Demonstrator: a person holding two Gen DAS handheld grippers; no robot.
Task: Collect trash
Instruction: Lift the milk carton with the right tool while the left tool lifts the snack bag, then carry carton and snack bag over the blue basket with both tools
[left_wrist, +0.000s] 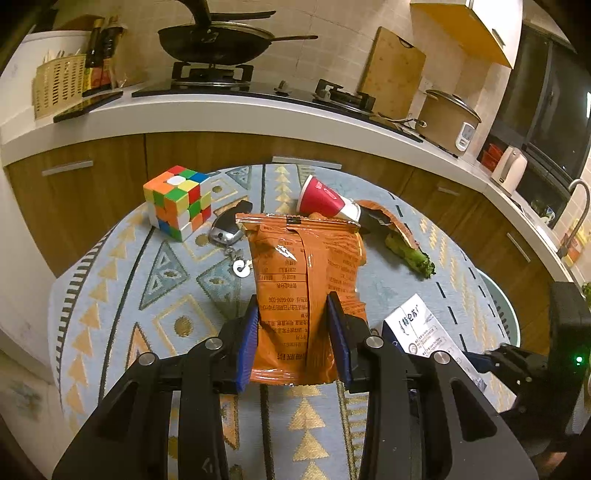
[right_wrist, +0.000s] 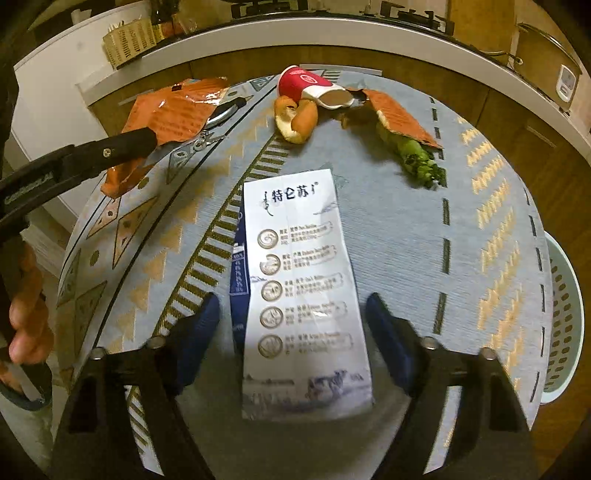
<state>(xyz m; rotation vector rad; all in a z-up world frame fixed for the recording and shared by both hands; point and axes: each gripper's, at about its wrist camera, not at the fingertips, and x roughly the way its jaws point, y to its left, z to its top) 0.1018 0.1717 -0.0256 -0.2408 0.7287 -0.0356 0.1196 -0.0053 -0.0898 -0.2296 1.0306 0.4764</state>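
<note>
the left gripper (left_wrist: 291, 343) is black plastic with angular arms, round silver pivot pins at the joints and blue ribbed pads (left_wrist: 246, 350) lining its fingers. seen from the side in the right wrist view, its arm carries a small silver screw and faint white lettering. the right gripper (right_wrist: 291, 328) has the same black frame, silver pins and dark blue pads (right_wrist: 199, 328). its body shows a small green light. a bare-skinned hand (right_wrist: 27, 314) appears at the edge.

- Snack bag (left_wrist: 306, 280): hides the orange peel and part of the red cup (left_wrist: 325, 201).
- Laundry basket (right_wrist: 563, 325): cut off by the tabletop (right_wrist: 406, 236) edge.
- Milk carton (right_wrist: 303, 295): small print illegible.
</note>
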